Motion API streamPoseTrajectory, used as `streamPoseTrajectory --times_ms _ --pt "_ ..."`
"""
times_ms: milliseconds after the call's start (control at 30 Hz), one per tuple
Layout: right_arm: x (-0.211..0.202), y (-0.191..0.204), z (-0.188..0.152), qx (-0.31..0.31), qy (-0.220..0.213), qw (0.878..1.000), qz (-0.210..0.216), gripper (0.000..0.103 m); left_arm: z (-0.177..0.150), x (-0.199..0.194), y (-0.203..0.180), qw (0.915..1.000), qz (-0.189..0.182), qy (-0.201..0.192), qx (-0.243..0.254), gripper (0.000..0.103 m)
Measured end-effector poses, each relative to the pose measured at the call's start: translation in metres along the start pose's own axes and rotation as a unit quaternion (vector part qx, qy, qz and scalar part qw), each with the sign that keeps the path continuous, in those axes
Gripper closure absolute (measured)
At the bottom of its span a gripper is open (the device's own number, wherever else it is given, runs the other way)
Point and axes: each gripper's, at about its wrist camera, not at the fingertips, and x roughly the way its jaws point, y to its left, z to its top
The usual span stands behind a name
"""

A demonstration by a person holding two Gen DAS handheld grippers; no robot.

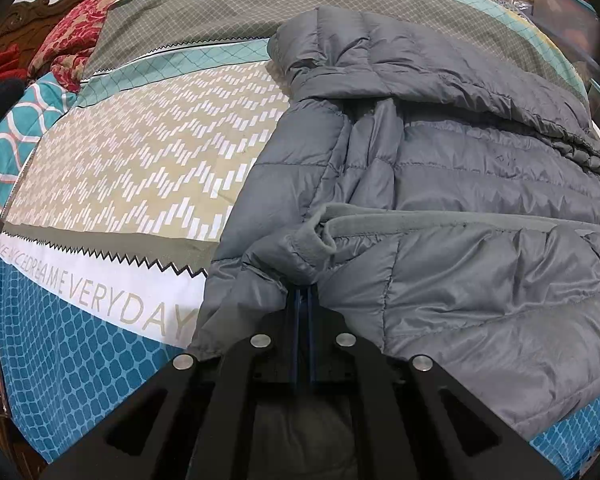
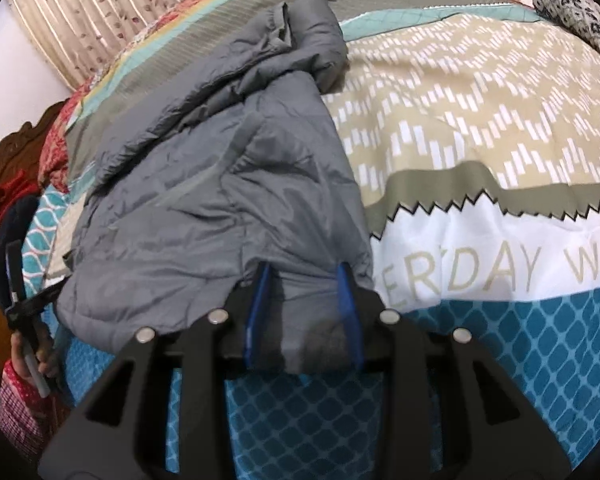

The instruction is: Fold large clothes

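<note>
Your left gripper [image 1: 302, 292] is clamped tight on the grey jacket [image 1: 440, 184]; your right gripper [image 2: 305, 280], part-open, grips its near hem.

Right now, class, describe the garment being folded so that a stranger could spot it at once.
Find the bed with the patterned bedsheet printed with large letters. On it lies a grey quilted puffer jacket, both grippers at its near edge. It is the only plain grey, puffy thing among bright printed fabrics.

Bedsheet [image 1: 100, 280] print: "EVERYDAY"; right wrist view: "ERYDAY WIS", cut off.
</note>
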Motion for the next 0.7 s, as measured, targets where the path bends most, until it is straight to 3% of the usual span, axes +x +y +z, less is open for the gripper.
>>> streamPoseTrajectory --times_ms 267,367,467,700 --pt "-0.007 0.007 0.004 -0.022 0.009 1.000 -0.009 0.070 0.000 -0.001 0.000 1.0000 -0.003 0.000 0.005 0.103" --pt "-0.032 0.011 0.017 -0.052 -0.013 0.998 -0.025 0.063 0.004 -0.006 0.006 0.9999 -0.013 0.008 -0.003 0.103" --pt "-0.052 0.008 0.035 -0.055 -0.034 0.998 -0.028 0.062 0.010 -0.018 0.014 0.9996 -0.021 0.013 -0.017 0.103" --pt "-0.053 0.035 0.102 -0.086 -0.058 0.995 -0.012 0.062 0.036 -0.073 0.041 0.9962 -0.031 -0.055 -0.060 0.103"
